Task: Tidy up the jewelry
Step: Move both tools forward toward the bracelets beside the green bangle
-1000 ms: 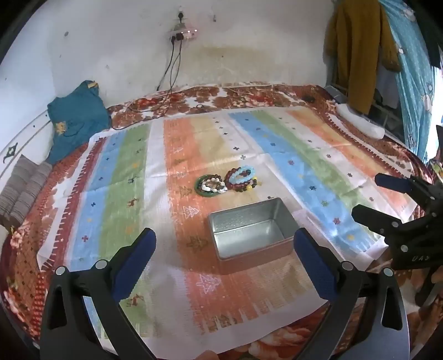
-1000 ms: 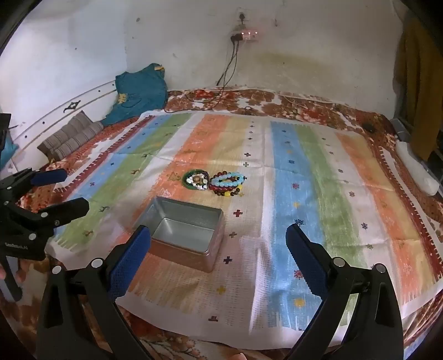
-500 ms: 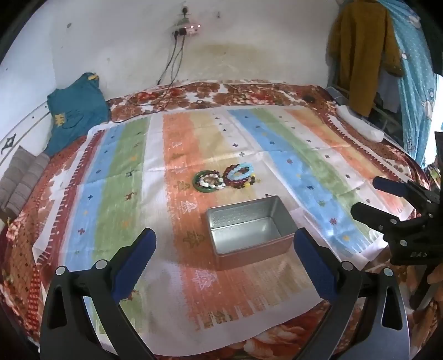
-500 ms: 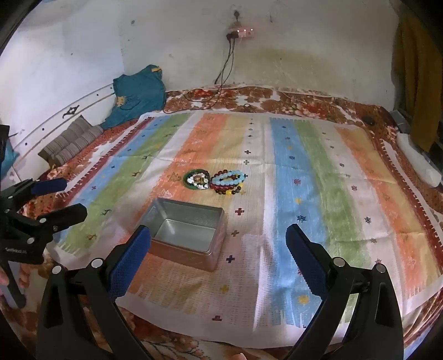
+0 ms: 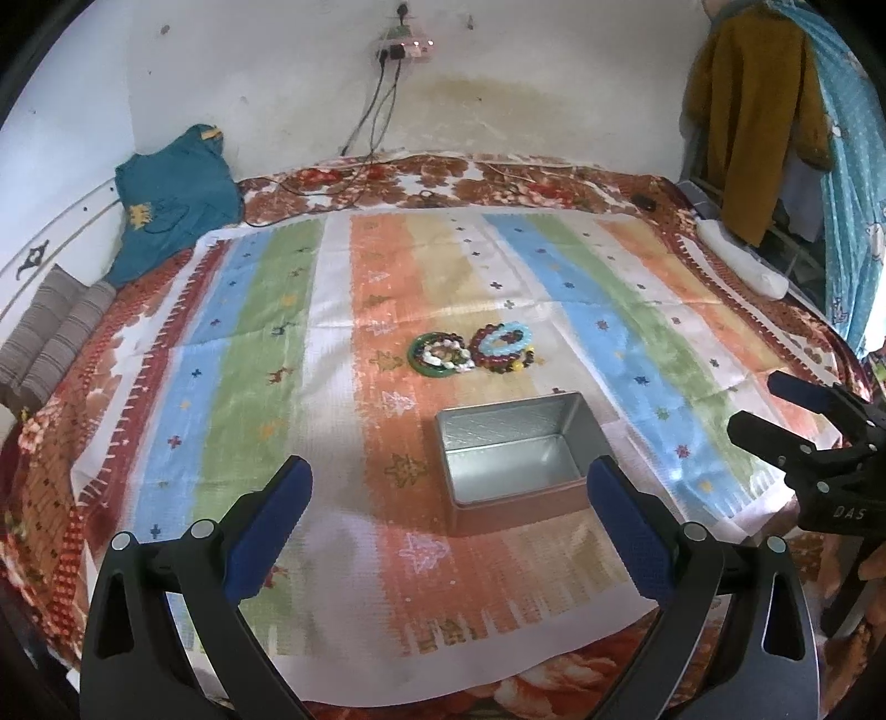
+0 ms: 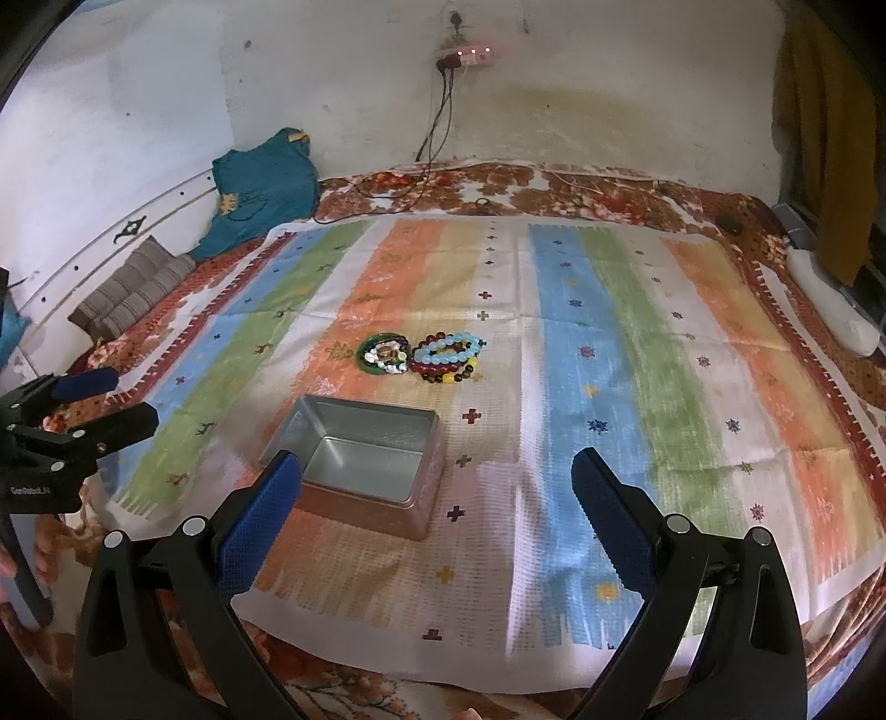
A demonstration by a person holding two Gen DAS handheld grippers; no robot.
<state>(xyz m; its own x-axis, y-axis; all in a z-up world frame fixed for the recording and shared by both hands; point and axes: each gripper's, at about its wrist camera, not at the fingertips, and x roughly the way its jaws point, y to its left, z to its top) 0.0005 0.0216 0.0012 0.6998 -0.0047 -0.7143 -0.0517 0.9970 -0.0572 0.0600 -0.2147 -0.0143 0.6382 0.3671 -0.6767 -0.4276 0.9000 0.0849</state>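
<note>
Several bead bracelets lie in a small heap on the striped cloth: a green ring with pale beads (image 5: 438,354) (image 6: 383,354) beside a light-blue and dark-red cluster (image 5: 505,348) (image 6: 449,357). An empty open metal tin (image 5: 512,454) (image 6: 360,462) stands just in front of them. My left gripper (image 5: 448,493) is open and empty, held above the cloth's near edge, short of the tin. My right gripper (image 6: 437,487) is open and empty, just right of the tin. Each gripper shows at the edge of the other's view, the right one (image 5: 775,410) and the left one (image 6: 116,396).
The striped cloth (image 5: 266,354) covers a floral bed. A teal garment (image 5: 171,199) and grey striped cushions (image 5: 50,343) lie at the back left. Cables run from a wall socket (image 5: 401,47). Clothes (image 5: 753,111) hang at the right, with a white object (image 5: 742,266) on the bed's right edge.
Both grippers have drifted slightly, so the tin and bracelets sit a little differently in view. Nothing on the cloth has moved, and both grippers stay open.
</note>
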